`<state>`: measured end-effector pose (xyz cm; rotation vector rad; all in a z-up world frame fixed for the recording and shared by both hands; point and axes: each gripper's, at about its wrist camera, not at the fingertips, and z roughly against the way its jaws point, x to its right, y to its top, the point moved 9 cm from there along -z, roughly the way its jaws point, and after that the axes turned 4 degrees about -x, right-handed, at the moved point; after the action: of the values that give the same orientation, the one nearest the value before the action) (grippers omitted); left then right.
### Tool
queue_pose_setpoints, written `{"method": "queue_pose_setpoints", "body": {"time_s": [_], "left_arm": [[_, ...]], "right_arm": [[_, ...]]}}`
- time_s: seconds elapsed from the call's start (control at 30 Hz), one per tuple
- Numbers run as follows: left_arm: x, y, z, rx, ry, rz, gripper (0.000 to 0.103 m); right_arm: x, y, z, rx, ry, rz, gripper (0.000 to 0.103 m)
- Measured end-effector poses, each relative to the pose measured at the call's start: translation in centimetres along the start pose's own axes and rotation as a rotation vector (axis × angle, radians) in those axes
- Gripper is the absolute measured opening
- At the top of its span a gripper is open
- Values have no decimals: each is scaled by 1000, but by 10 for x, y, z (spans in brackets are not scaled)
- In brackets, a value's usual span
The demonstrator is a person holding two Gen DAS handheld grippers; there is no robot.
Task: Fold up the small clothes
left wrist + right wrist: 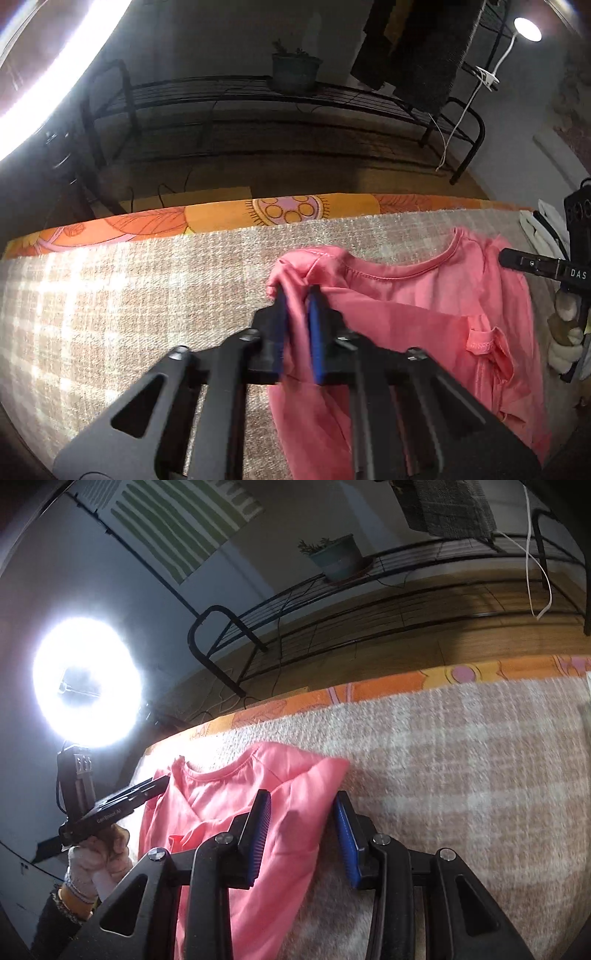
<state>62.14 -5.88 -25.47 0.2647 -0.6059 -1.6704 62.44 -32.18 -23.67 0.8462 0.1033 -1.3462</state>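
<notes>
One pink short-sleeved cotton shirt [424, 306] — the only garment on the table. One beige-and-white checked woven blanket [129, 295] spread beneath it, and one orange floral-printed sheet [221, 218] showing along the far edge. Two sets of black tongs with blue ribbed pads: left tongs [298, 295], right tongs [301, 808]. Two blue pads on each, four in all. One black metal wire rack [229, 92] by the wall, carrying one green potted plant [295, 72]. One bright ring lamp [86, 683] on a stand, plus one small round lamp [527, 28] — two lights. One grey towel [450, 507] hanging above.
</notes>
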Motion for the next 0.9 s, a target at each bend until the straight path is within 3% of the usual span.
{"method": "queue_pose_setpoints", "body": {"time_s": [0.1, 0.33, 0.57, 0.9], "left_arm": [[2, 1, 6, 18, -11, -1, 4], [-7, 4, 47, 90, -75, 51, 3], [6, -7, 110, 155, -103, 16, 2], [22, -54, 191, 197, -115, -12, 2]], "right_arm": [[-6, -2, -9, -29, -23, 46, 3], [-26, 1, 5, 13, -20, 129, 1], [-58, -1, 44, 62, -14, 190, 1], [-126, -47, 120, 109, -27, 318, 1]]}}
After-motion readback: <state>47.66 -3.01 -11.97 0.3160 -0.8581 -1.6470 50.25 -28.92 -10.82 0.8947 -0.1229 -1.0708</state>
